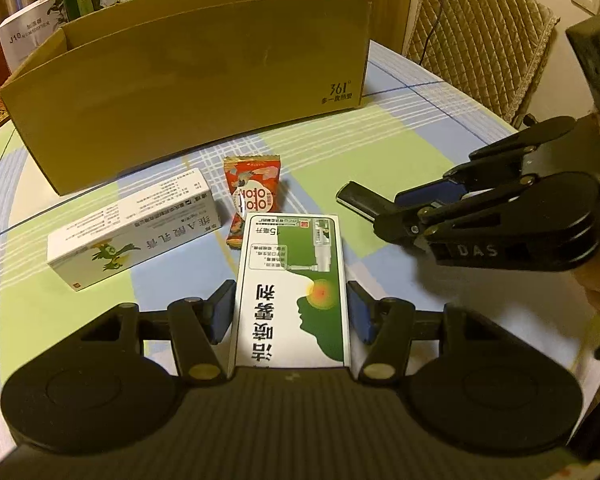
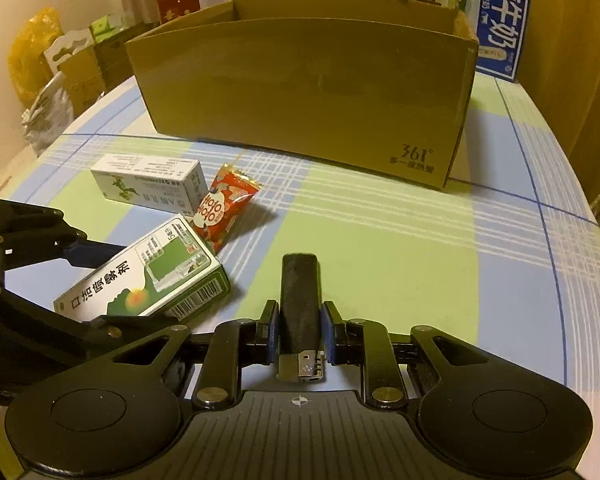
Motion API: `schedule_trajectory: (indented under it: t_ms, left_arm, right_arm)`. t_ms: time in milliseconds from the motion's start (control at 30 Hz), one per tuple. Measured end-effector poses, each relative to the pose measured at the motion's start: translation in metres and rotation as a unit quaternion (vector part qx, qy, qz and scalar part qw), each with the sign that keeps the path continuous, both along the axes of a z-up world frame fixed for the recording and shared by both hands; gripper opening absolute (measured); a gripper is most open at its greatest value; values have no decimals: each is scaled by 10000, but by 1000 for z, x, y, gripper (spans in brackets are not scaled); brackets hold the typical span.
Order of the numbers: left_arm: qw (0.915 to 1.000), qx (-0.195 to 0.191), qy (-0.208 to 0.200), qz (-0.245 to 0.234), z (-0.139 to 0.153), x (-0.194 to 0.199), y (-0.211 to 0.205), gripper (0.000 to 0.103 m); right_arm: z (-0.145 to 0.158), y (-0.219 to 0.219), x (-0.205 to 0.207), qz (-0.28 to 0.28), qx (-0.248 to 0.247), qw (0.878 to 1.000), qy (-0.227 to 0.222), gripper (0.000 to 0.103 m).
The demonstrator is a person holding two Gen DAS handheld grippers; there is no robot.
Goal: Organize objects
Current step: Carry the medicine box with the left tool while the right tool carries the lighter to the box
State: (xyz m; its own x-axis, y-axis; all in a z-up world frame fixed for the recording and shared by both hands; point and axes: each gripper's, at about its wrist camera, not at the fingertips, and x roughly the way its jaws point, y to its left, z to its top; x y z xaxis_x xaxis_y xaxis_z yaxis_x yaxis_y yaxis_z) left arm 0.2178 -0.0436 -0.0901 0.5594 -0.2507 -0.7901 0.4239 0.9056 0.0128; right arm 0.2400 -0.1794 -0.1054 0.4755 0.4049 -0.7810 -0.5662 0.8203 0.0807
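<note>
Nearest you, your left gripper (image 1: 292, 312) has its blue pads pressed on both long sides of the green-and-white spray box (image 1: 294, 280), which runs straight out toward twelve o'clock on the checked tablecloth (image 1: 400, 160). Your right gripper (image 2: 299, 330) is clamped on the black lighter (image 2: 300, 300); its metal head sits at the six o'clock end and the dark body sticks out past the fingertips. In the left wrist view that gripper comes in from three o'clock.

Just beyond the spray box at twelve o'clock lies the red snack packet (image 1: 252, 196), touching or very nearly touching the box's far end. At about ten o'clock from it rests the white ointment box (image 1: 136, 232), lying flat and slanted.

Farther back at twelve o'clock stands the open cardboard box (image 1: 188, 80). Behind it cartons are stacked (image 2: 500, 24), and at two o'clock there is a quilted chair back (image 1: 480, 36).
</note>
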Motion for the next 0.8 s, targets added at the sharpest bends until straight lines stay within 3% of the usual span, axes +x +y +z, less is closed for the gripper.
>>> schedule_trajectory:
  t_ms: [267, 467, 800]
  left_arm:
    - [9998, 203, -36, -49, 1, 2, -6, 51]
    - [9995, 41, -303, -10, 28, -1, -1, 51]
    - [9973, -89, -683, 273, 65, -1, 19, 51]
  right_arm:
    - [14, -4, -1, -187, 78, 9997, -116, 19]
    - [43, -11, -1, -448, 368, 9979, -276, 19]
    - [84, -4, -4, -403, 754, 9944, -613, 19]
